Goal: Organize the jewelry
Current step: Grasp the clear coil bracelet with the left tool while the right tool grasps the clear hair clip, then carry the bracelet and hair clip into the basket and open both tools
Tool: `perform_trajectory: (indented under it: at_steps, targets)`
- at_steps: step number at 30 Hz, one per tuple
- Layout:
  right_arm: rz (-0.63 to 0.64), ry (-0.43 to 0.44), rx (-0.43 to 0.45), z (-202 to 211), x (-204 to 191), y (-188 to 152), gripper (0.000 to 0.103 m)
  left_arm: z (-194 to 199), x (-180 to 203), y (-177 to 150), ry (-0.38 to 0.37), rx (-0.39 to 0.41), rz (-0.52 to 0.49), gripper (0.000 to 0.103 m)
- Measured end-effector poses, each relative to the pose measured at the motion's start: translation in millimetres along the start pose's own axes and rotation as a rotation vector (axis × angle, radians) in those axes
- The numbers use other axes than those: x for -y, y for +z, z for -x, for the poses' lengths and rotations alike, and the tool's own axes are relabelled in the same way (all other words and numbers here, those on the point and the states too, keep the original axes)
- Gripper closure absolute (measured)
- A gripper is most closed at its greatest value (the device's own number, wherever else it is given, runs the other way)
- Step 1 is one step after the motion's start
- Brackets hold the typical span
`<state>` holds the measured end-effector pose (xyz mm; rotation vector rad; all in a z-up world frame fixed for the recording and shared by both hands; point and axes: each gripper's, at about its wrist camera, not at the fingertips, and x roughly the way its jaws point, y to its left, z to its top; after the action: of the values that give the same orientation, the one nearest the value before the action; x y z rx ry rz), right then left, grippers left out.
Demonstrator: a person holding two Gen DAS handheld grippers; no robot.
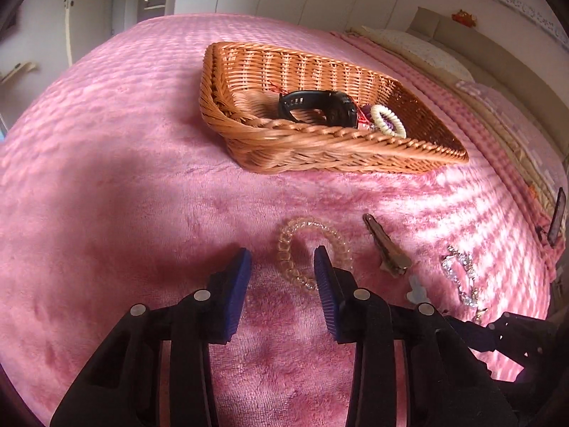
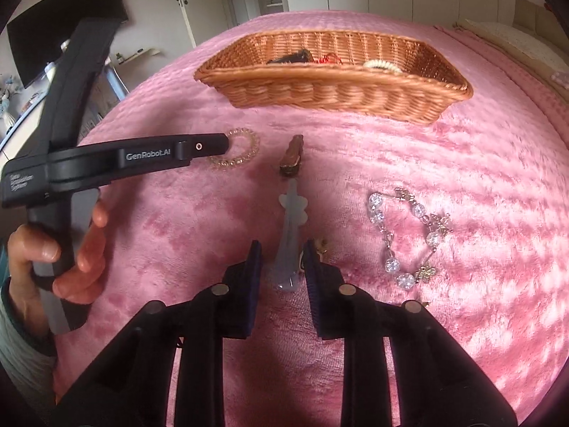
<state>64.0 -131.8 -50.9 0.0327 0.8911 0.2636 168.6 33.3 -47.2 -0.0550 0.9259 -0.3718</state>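
A wicker basket (image 1: pixel 419 158) (image 2: pixel 330 90) sits on the pink bed and holds a black watch (image 1: pixel 320 106), a white and purple hair tie (image 1: pixel 387 121) and a red thread. My left gripper (image 1: pixel 282 259) is open, its jaws astride the left side of a clear spiral hair tie (image 1: pixel 290 249) (image 2: pixel 245 146). My right gripper (image 2: pixel 282 251) is open, its jaws on either side of a pale blue hair clip (image 2: pixel 291 227) (image 1: pixel 416 290). A brown hair clip (image 1: pixel 386 247) (image 2: pixel 292 156) lies between them. A crystal bead bracelet (image 2: pixel 409 235) (image 1: pixel 460 274) lies to the right.
The pink plush blanket (image 1: pixel 124 185) covers the bed. Pillows (image 1: pixel 426 53) lie at the headboard side. A phone (image 1: pixel 556 217) stands at the bed's right edge. A small gold charm (image 2: pixel 322 249) lies by my right gripper's right finger. Wardrobes and a door stand behind.
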Motion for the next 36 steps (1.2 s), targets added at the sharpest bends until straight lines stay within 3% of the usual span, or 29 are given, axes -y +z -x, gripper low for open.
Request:
perform_trajectory:
  at_steps: [4,6,17,26,32,36]
  targets:
    - [0.019,-0.015,0.007,-1,-3,-1,0.092,-4,10,-2,0.045,-0.010,-0.051,0.092]
    - [0.014,-0.004,0.011,0,-1,-2,0.092,-2,13,-4,0.059,-0.004,-0.063,0.094]
    - [-0.007,0.051,0.066,26,4,-2,0.092,34,19,-19,0.014,0.068,-0.052,0.096]
    - [-0.036,0.085,0.055,34,12,-6,0.092,67,27,-28,-0.027,0.128,-0.039,0.096]
    - [-0.040,0.091,0.155,76,18,15,0.092,98,39,-3,-0.033,0.213,-0.057,0.096]
    - [-0.020,0.074,0.256,104,24,54,0.092,111,47,33,-0.031,0.275,-0.072,0.096]
